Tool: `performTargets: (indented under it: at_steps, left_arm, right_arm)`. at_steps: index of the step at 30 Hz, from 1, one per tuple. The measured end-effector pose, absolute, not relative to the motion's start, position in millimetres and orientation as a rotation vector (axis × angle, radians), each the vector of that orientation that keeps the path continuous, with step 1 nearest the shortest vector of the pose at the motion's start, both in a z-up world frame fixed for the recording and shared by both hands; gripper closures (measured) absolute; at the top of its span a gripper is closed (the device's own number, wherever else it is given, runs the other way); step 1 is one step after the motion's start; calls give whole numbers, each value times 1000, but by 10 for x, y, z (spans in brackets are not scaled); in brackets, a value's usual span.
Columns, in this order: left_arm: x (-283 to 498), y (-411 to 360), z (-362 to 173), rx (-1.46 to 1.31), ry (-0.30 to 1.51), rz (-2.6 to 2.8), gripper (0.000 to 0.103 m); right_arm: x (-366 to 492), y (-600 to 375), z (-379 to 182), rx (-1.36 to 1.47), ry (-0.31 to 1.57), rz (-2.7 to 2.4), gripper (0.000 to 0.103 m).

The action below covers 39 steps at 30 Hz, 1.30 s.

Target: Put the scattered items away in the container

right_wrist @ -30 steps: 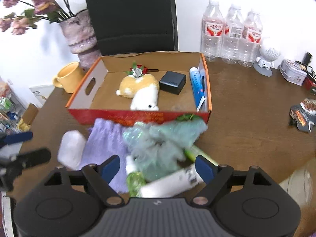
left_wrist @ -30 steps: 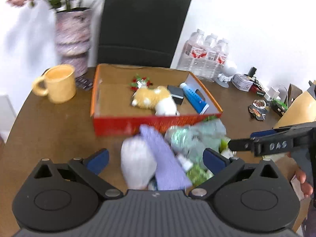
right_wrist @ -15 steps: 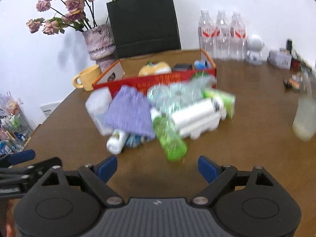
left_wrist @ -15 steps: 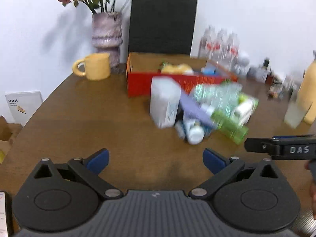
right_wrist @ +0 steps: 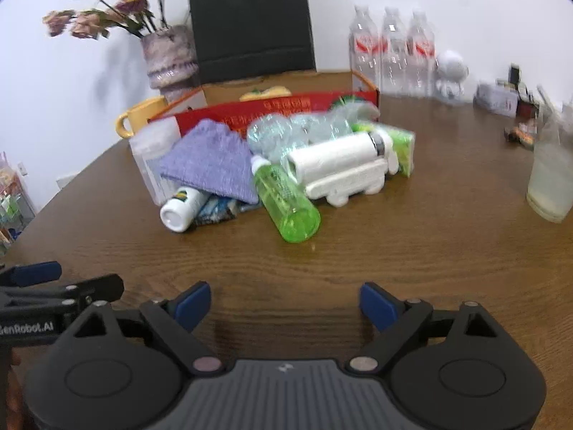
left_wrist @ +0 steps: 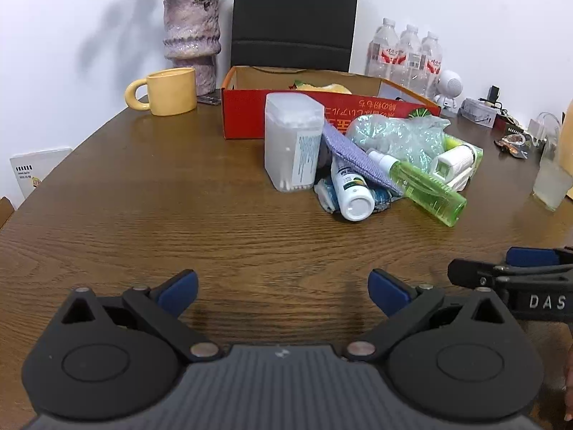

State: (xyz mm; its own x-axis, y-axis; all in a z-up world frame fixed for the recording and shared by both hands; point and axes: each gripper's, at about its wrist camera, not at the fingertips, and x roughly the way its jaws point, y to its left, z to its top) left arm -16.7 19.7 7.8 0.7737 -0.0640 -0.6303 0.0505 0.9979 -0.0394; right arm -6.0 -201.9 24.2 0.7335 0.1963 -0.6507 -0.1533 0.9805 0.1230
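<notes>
A red cardboard box [left_wrist: 243, 116] stands at the table's far side and holds a plush toy [left_wrist: 324, 87]; it also shows in the right wrist view [right_wrist: 272, 111]. In front of it lies a pile: a clear cotton-swab box [left_wrist: 292, 145], a purple cloth [right_wrist: 211, 163], a white bottle [left_wrist: 351, 190], a green spray bottle [right_wrist: 284, 200], a crinkled plastic bag [left_wrist: 394, 134] and a white roller [right_wrist: 340, 163]. My left gripper [left_wrist: 283, 292] and right gripper [right_wrist: 284, 304] are both open and empty, low over the table, well short of the pile.
A yellow mug [left_wrist: 168, 91], a vase of flowers [left_wrist: 191, 41] and a black bag [left_wrist: 293, 18] stand behind the box. Water bottles [right_wrist: 390, 52] and small clutter sit at the back right. A glass [right_wrist: 549, 179] stands at the right.
Both grippers have pulled back and dropped from above the pile to low over the near table. They stayed open and empty.
</notes>
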Motion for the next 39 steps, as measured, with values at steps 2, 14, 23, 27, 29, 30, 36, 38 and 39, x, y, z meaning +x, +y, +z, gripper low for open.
performTargets:
  at_steps: [2,14,23,27,29,30,36,38,39]
  left_arm:
    - [-144,191,61,-21,688,-63,0]
    - [-73,30,-24,46,698,-75,0]
    - [-56,20,-31,42,702,-72,0]
    - [-55,17,-28,42,702,-72,0]
    - [-53,16,-28,42,702,-72,0]
    - [-52,17,-27,42,702,-72,0]
    - [-49,27,-33,41,702,-72,0]
    - [-49,28,-32,41,702,-72,0]
    - [-50,29,-32,41,702,-72,0]
  right_arm:
    - [-56,-2009,231,49,718,180,9]
    - [11,-1985,157,-10,707,106,0]
    - [33,-1990,148,-11,706,96,0]
    - [44,-1991,146,-15,706,102,0]
    - [49,-1987,145,-16,706,103,0]
    - [49,-1986,145,-16,706,103,0]
    - [47,-1983,144,-16,705,102,0]
    - [43,-1983,144,-15,705,102,0]
    - [42,-1985,144,-15,705,102,0]
